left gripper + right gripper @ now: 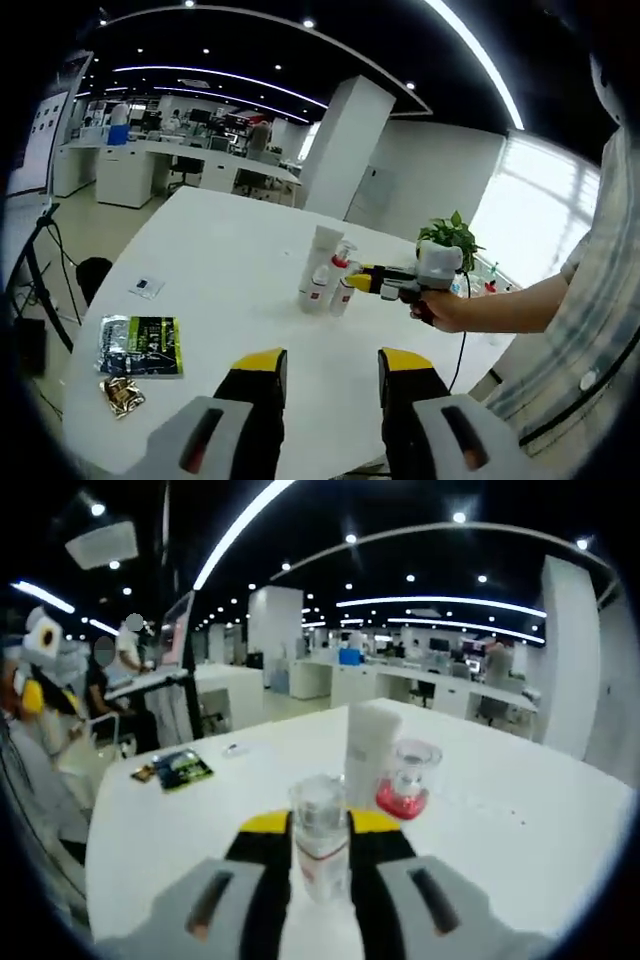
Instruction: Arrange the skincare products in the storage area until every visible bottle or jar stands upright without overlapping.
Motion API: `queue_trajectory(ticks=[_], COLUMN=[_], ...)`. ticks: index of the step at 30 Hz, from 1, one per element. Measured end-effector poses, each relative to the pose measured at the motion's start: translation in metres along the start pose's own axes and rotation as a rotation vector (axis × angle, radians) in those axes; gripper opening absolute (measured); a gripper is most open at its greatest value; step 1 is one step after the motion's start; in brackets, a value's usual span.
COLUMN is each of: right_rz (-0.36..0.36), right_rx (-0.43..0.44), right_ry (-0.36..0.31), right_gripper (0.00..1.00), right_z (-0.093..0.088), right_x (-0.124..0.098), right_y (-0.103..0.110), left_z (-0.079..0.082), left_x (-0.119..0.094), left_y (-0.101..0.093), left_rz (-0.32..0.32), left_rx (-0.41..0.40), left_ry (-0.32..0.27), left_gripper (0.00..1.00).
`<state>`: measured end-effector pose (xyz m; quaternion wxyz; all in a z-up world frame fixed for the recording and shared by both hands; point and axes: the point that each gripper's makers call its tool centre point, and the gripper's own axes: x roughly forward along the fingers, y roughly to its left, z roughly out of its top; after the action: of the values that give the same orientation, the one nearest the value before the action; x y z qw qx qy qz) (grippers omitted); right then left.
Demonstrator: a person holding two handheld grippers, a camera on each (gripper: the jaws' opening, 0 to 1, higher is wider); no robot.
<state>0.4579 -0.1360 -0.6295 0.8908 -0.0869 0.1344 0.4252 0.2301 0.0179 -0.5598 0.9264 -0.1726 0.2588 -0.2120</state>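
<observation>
Right tool (322,832) clamps clear bottle (321,835) upright on table (520,810); tube (371,742), jar (408,778) at 12. Left tool (332,362) gapes, empty.

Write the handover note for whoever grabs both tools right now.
Right tool: shut on a clear-capped bottle, held upright at the product cluster.
Left tool: open, empty, over the near part of the white table.
Tall white tube and the red-based bottle stand upright mid-table.
Green packet and the small gold packet lie flat near the table's edge.
Left: set the held bottle down upright, clear of the others.
</observation>
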Motion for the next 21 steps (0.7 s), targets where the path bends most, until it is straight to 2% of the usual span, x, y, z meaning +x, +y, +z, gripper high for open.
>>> queue_trajectory(ticks=[7,15,21], right_rz=[-0.002,-0.014,-0.052], right_rx=[-0.004,-0.033,0.010], right_ry=[0.034,0.032,-0.021], right_gripper=[0.19,0.19,0.19], right_z=[-0.020,-0.025,-0.024], right_x=[0.006,0.011,0.012], right_y=[-0.006,-0.013,-0.021], left_z=[-0.005,-0.005,-0.005], left_x=[-0.001,0.001,0.000], left_y=[-0.002,0.000,0.002], left_rz=[0.024,0.048,0.057], left_rx=[0.001,0.001,-0.002], left_ry=[0.010,0.018,0.018], left_gripper=[0.36,0.35,0.35])
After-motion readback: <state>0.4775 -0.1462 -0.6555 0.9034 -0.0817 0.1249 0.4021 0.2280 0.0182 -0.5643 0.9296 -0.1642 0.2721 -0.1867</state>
